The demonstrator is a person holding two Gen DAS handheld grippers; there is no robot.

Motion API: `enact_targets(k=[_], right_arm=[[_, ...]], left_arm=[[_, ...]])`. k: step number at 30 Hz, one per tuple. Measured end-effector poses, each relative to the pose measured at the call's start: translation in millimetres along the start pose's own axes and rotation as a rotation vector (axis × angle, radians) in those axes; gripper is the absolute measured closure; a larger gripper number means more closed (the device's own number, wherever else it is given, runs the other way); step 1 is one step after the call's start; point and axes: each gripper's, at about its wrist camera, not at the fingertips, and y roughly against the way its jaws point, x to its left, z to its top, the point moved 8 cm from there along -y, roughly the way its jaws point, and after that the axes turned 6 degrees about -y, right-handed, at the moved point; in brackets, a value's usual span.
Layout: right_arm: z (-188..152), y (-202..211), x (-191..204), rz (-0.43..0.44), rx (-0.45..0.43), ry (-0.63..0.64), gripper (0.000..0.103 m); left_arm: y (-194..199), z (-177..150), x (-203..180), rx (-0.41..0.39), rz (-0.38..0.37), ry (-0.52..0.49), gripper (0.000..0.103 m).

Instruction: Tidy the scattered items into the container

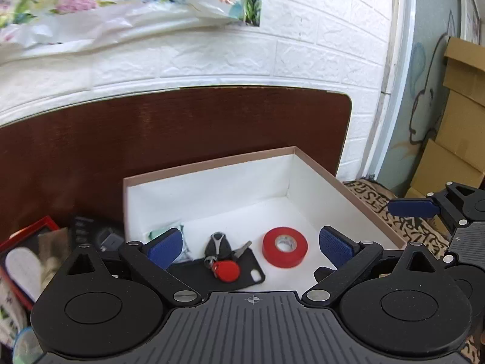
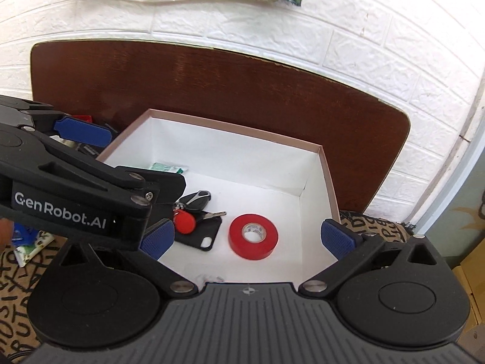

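Both wrist views look down into the open box (image 1: 315,163), its pale rim occupying the centre of each frame. On the white floor of the box lie a red tape roll (image 1: 285,246), a key bunch with a red fob (image 1: 221,254) resting on a black phone case (image 1: 242,273), and a green-and-white sachet (image 2: 168,167) near the far left wall.

The left tongs (image 1: 251,247) stand spread with nothing between the pads; the right tongs (image 2: 251,238) are likewise spread wide and empty, the tape roll lying below them, apart from both pads.

More clutter remains outside the box: a red-framed picture (image 1: 27,248) and dark items at the lower left of the left view, and small packets (image 2: 28,247) on the patterned cloth (image 2: 12,285) at the left edge of the right view.

The step in hand appears to be withdrawal after a drop. To do it well, lift each tool clear of the rim before swinging left, keep the two tools from colliding where they cross, and approach the next item with pads wide.
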Motion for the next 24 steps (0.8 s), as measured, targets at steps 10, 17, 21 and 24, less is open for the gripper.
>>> enact_targets(k=[10,17,21,24], right_arm=[[-29,44,35,0.004,-0.024,-0.011,0.000],[-57,61,65,0.035,-0.045,0.006,0.000],[-71,64,86,0.061,-0.036,0.003,0.001],[-83,65,103,0.080,-0.031,0.002,0.000]], left_arm=[[54,-44,3,-0.009,0.048,0.031,0.000],[79,-92,22,0.048,0.065,0.122,0.000],[93,-116,35,0.070,0.089,0.139,0.000],[105,-138,46,0.083,0.097,0.163,0.000]])
